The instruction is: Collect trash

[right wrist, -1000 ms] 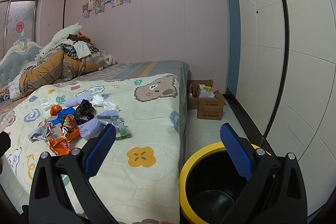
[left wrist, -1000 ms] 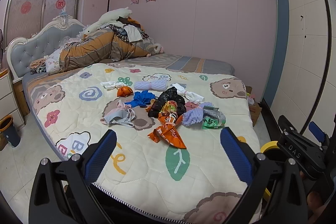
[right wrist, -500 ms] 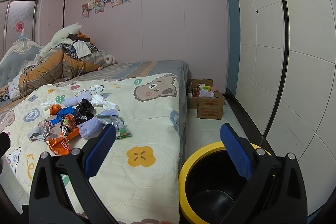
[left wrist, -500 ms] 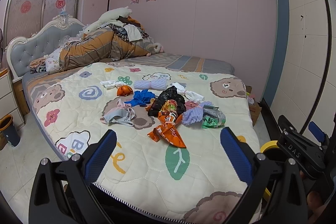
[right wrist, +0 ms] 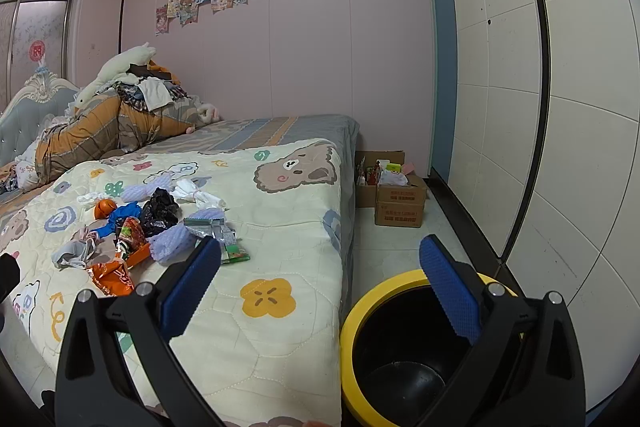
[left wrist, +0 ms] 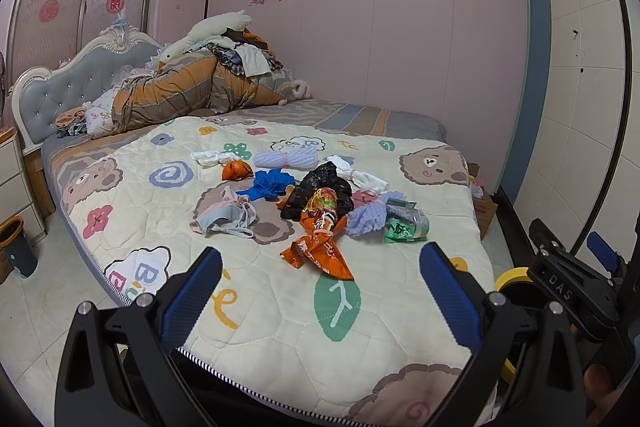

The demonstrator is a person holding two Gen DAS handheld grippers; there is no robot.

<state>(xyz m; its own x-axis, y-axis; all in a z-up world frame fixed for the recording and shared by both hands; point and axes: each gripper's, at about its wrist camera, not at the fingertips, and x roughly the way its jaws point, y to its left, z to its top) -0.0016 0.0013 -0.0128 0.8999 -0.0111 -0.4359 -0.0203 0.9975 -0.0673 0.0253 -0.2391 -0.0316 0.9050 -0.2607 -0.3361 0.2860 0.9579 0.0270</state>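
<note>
Trash lies in a loose heap at mid-quilt [left wrist: 280,327]: an orange snack wrapper [left wrist: 318,253] nearest the foot edge, a black plastic bag [left wrist: 320,187] behind it, a green packet [left wrist: 404,229] to its right, mixed with small cloth items. Left gripper [left wrist: 320,291] is held above the foot of the bed, jaws spread wide and empty, the heap ahead of them and well apart. Right gripper [right wrist: 320,287] is likewise spread and empty, over the bed's edge; the heap lies to its left, and the yellow-rimmed bin [right wrist: 356,307] stands on the floor just beside the bed, below its right finger.
</note>
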